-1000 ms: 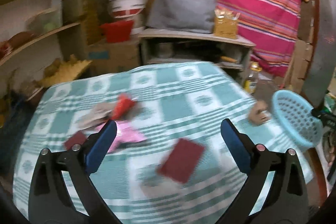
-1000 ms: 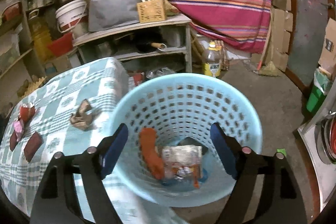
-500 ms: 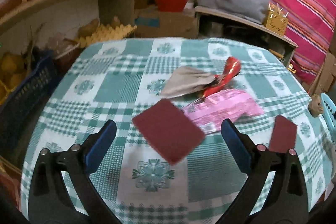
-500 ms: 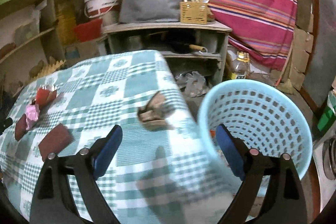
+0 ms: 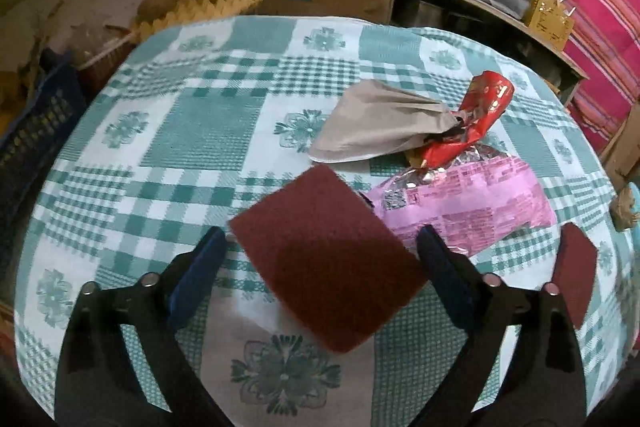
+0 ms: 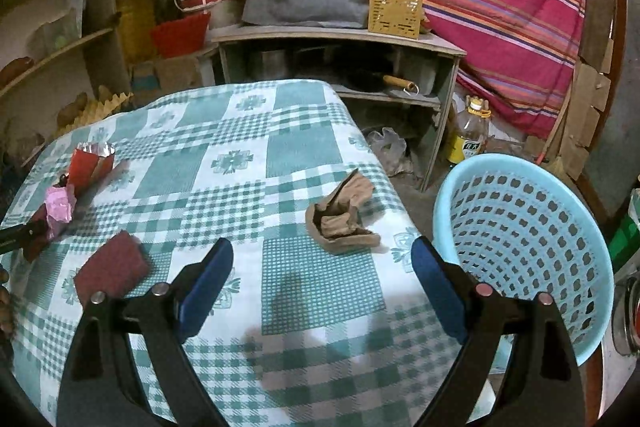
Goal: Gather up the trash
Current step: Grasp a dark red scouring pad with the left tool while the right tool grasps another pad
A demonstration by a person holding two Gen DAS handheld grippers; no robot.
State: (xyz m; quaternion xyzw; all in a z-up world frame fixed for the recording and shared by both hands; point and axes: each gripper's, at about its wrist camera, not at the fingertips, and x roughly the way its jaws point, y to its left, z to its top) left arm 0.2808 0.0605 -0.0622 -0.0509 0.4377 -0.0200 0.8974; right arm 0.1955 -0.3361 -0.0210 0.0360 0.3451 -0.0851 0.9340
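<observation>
1. Approaching a pick-up is the step in hand: the left gripper (image 5: 320,251) hangs over the checked tablecloth (image 5: 200,131) with the dark red pad (image 5: 324,259) between its jaws. The jaws are closing, but the blue pads (image 5: 200,267) stand clear of the pad's edges, so nothing is grasped.
2. The right gripper (image 6: 320,275) is released and empty, aimed at bare cloth just short of the crumpled brown paper (image 6: 344,215) near the table's right edge.
3. Next move, left: lower until the pads bracket the flat pad, then clench. The pad lies flush on the cloth, so a low, angled bite is probably needed.
4. Next move, right: advance to the brown paper, clench, then carry it to the light blue basket (image 6: 520,227) beside the table.
5. Left wrist view only: the grey paper bag (image 5: 380,123), red foil wrapper (image 5: 476,123) and pink wrapper (image 5: 472,203) lie bunched together beyond the pad; a second dark red pad (image 5: 576,279) sits to the right.
6. Right wrist view only: the basket's position and the brown paper in full. The basket's floor is hidden, so its contents cannot be told.
</observation>
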